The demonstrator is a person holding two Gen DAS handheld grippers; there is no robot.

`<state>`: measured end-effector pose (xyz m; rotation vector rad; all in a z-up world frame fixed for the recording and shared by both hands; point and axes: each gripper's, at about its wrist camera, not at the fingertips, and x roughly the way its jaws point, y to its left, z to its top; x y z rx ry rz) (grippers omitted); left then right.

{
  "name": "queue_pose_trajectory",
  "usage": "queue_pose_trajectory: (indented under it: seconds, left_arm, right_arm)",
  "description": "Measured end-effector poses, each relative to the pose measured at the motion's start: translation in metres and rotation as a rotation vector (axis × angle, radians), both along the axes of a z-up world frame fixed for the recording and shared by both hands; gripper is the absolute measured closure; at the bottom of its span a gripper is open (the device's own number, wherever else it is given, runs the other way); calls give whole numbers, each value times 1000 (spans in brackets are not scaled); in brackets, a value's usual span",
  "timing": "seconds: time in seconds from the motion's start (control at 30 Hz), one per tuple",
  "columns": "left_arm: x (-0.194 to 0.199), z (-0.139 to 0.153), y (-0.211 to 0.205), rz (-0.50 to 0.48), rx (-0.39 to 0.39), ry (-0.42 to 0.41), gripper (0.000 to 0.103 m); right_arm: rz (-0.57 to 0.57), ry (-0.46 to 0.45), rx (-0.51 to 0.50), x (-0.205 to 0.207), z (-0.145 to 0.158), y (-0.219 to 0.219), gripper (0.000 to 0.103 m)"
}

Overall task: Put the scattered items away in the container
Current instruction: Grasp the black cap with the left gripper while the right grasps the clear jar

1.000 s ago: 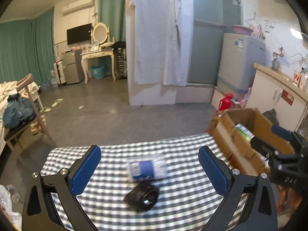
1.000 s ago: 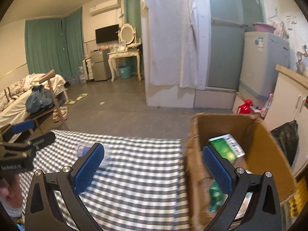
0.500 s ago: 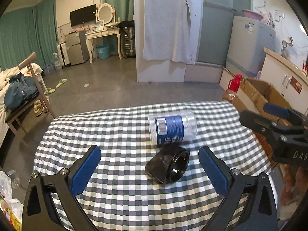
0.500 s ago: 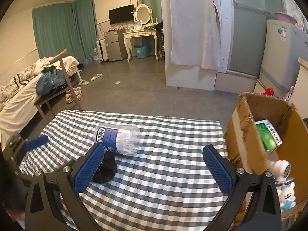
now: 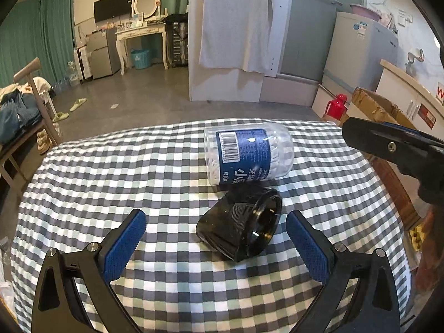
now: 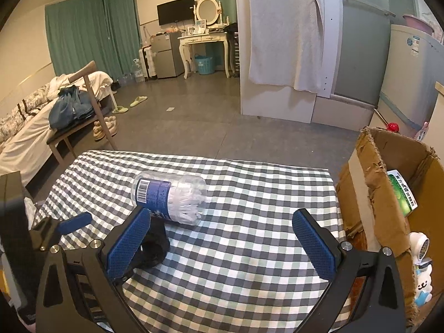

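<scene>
A clear tub of floss picks with a blue label (image 5: 248, 154) lies on its side on the checked tablecloth (image 5: 111, 172). A black jar (image 5: 241, 231) lies on its side just in front of it. My left gripper (image 5: 216, 242) is open, its blue pads on either side of the black jar, not touching it. My right gripper (image 6: 222, 242) is open and empty above the cloth; the tub (image 6: 169, 197) is just ahead of its left pad and the black jar (image 6: 152, 245) is partly hidden behind that pad. The cardboard box (image 6: 388, 194) stands at the table's right edge.
The box holds a green packet (image 6: 402, 194), a small white device (image 6: 420, 247) and a white cartoon figure (image 6: 423, 285). The right gripper (image 5: 394, 149) shows at the right of the left wrist view. A chair with clothes (image 6: 75, 111) and a bed stand to the left.
Both grippers pulled back from the box and tilted down toward the table. The left one came close to the black jar and now straddles it. The tub and jar have not moved.
</scene>
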<state>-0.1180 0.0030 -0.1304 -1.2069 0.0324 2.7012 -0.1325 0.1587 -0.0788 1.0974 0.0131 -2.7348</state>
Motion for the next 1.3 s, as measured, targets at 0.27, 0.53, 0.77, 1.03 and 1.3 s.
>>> queue_pose_trajectory:
  seconds: [0.27,0.53,0.77,1.03,1.3]
  left_arm:
    - [-13,-20,-3,-4,30,-88,68]
    - [-6,-17,-19,23,77,-90,91]
    - [2,-11,-32,41,79,-72,91]
    - [12,3,-49,75,75,-37,91]
    - [12,1,-56,92,76,-40,91]
  right_arm:
    - [37,-28,36,-12,-10,-19,0]
    - [71,-66,34,-31,-22,-42,0]
    - [96,-105,52,-53,-35,-67,0]
    - [103,-127,69,-64,-50,-83,1]
    - [105,-126,84,-61,-51,-77,8]
